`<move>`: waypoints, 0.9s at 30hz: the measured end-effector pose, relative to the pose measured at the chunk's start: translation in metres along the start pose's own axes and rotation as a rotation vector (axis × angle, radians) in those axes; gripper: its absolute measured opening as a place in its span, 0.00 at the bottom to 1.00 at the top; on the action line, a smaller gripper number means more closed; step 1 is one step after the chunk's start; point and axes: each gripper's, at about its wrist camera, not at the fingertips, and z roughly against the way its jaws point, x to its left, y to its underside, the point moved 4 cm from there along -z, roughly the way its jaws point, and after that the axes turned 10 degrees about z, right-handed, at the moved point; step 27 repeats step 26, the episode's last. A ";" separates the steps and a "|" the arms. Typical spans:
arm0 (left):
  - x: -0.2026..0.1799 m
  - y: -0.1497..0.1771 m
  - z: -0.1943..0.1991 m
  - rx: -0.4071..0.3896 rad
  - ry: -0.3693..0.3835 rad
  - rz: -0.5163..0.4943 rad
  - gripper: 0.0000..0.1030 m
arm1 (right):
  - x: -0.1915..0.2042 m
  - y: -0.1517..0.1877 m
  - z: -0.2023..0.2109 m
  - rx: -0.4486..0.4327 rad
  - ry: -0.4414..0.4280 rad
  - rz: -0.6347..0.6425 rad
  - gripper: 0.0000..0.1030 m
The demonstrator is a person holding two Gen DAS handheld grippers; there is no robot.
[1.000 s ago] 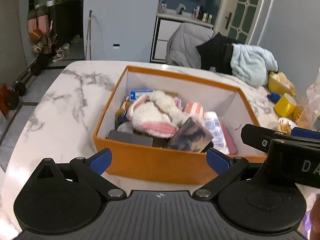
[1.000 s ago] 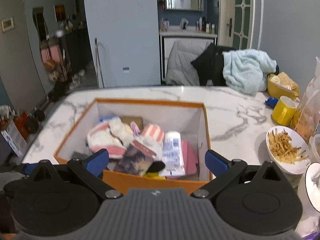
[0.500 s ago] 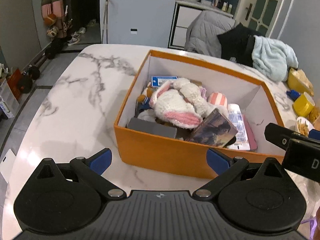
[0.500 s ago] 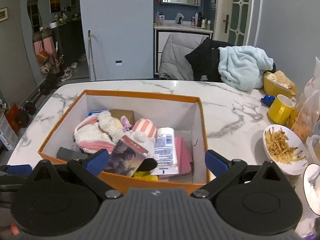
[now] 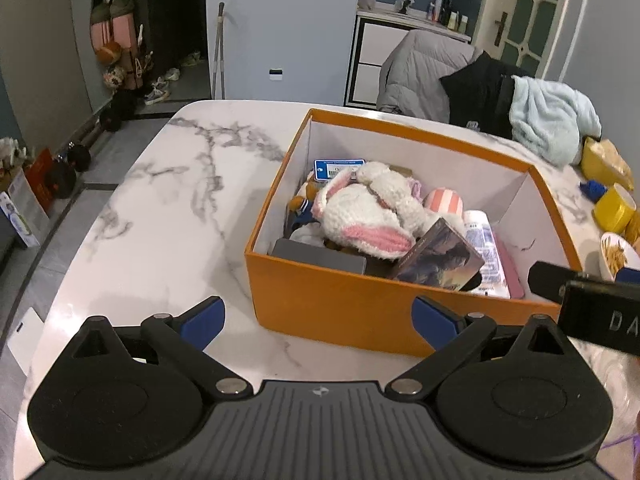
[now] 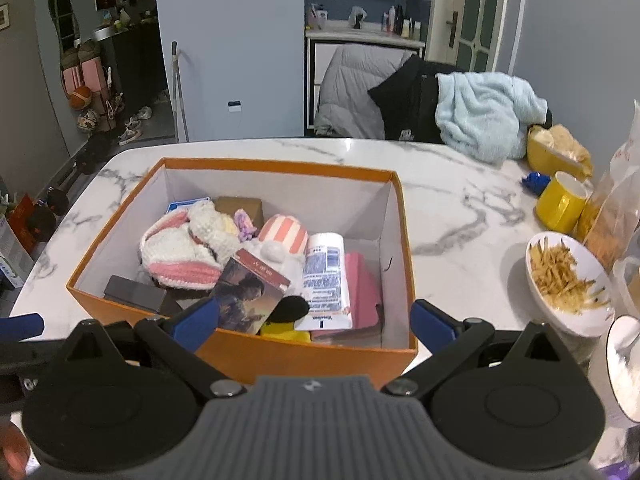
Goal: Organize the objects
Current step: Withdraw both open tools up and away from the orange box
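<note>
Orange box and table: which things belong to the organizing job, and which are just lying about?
Job:
orange box
plush rabbit
book
white tube
striped ball
left gripper, open
right gripper, open

Lying about:
yellow mug
bowl of fries
light blue garment
marble table

Left hand-held gripper (image 5: 318, 320) over marble surface (image 5: 168, 216), jaws wide apart, nothing between them. Orange box (image 5: 344, 300) just ahead, open-topped. Inside: white-and-pink plush (image 5: 364, 216), dark book (image 5: 438, 260) tilted against it, grey case (image 5: 320, 258) at near wall, white tube (image 5: 482, 236) (label unreadable). Yellow mug (image 5: 614, 208) at far right.
</note>
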 end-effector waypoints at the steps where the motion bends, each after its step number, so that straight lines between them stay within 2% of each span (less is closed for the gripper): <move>1: 0.000 0.001 0.000 0.001 0.002 -0.002 1.00 | -0.001 0.000 0.000 0.002 -0.001 -0.003 0.99; 11: -0.016 0.008 0.006 0.000 0.036 -0.043 1.00 | 0.001 0.004 0.004 0.002 0.003 0.010 0.99; 27: -0.027 0.014 0.014 -0.024 0.079 -0.049 1.00 | -0.002 0.005 0.006 0.002 0.003 0.010 0.99</move>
